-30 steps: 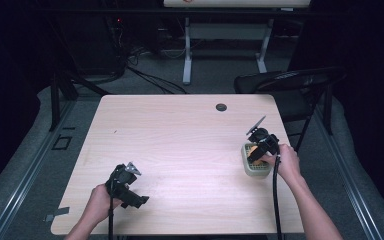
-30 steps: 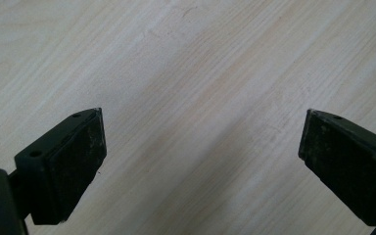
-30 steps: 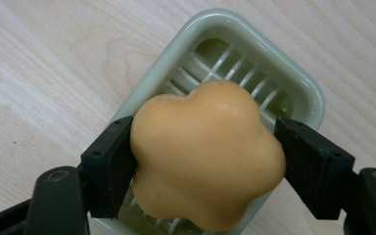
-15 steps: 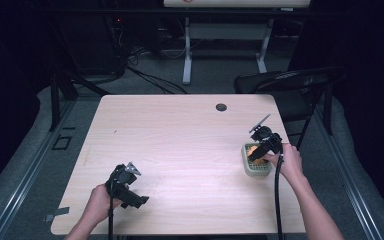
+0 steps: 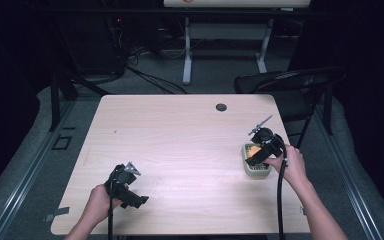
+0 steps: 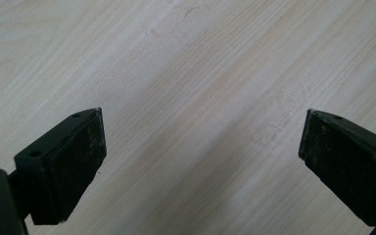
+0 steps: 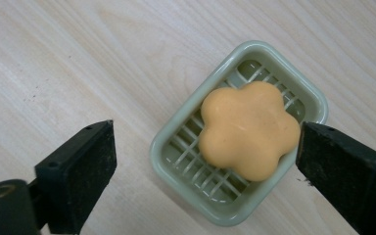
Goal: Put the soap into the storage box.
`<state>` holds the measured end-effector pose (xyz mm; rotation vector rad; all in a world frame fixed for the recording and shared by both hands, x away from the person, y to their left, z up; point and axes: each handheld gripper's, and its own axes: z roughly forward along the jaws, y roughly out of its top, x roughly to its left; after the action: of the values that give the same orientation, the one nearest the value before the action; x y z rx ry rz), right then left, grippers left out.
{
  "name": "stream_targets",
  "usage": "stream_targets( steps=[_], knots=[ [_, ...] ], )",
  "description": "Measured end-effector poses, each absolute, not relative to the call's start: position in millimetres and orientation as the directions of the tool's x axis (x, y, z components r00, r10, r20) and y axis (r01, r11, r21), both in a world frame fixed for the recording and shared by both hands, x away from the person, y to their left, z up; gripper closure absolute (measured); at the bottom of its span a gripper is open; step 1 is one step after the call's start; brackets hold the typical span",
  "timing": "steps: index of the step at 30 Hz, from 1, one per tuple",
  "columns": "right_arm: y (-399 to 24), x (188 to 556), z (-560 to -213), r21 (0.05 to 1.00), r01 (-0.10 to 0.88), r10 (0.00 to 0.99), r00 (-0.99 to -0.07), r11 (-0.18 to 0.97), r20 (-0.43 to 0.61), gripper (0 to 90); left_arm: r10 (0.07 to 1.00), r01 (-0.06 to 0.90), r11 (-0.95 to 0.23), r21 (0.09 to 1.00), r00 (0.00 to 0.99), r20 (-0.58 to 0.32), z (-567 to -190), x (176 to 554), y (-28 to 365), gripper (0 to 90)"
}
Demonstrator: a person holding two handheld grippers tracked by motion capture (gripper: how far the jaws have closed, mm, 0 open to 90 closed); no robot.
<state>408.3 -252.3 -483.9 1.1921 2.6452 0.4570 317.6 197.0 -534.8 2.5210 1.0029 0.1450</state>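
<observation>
An orange flower-shaped soap (image 7: 247, 129) lies in a pale green slatted soap dish (image 7: 176, 169) on the wooden table. In the high view the dish (image 5: 258, 172) sits near the table's right edge. My right gripper (image 7: 205, 166) hangs open just above it, its jaws spread wide on either side of the dish, touching nothing. In the high view that right gripper (image 5: 260, 150) partly covers the dish. Near the table's front left, my left gripper (image 5: 130, 192) is open over bare wood, and its own view (image 6: 200, 147) has nothing between the jaws.
The light wooden table (image 5: 180, 140) has a dark round grommet (image 5: 221, 107) near its far edge. A black chair (image 5: 285, 82) stands off the far right corner. White desk legs (image 5: 187, 47) and cables lie on the floor behind.
My right gripper has shifted very slightly over the soap dish. The left gripper has stayed put.
</observation>
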Motion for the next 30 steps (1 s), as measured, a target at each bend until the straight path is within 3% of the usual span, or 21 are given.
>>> stream_targets(
  steps=[10,30],
  knots=[
    [-250,379,-475,0.395,0.662,0.736,-0.675,0.637,-0.055,3.2,0.677,0.632,-0.651,0.421,0.734,-0.055,-534,317,197,3.9],
    [-239,328,-484,0.366,0.611,0.673,-0.737,0.703,-0.064,2.4,0.677,0.629,-0.65,0.425,0.734,-0.052,-534,317,197,3.7]
  ],
)
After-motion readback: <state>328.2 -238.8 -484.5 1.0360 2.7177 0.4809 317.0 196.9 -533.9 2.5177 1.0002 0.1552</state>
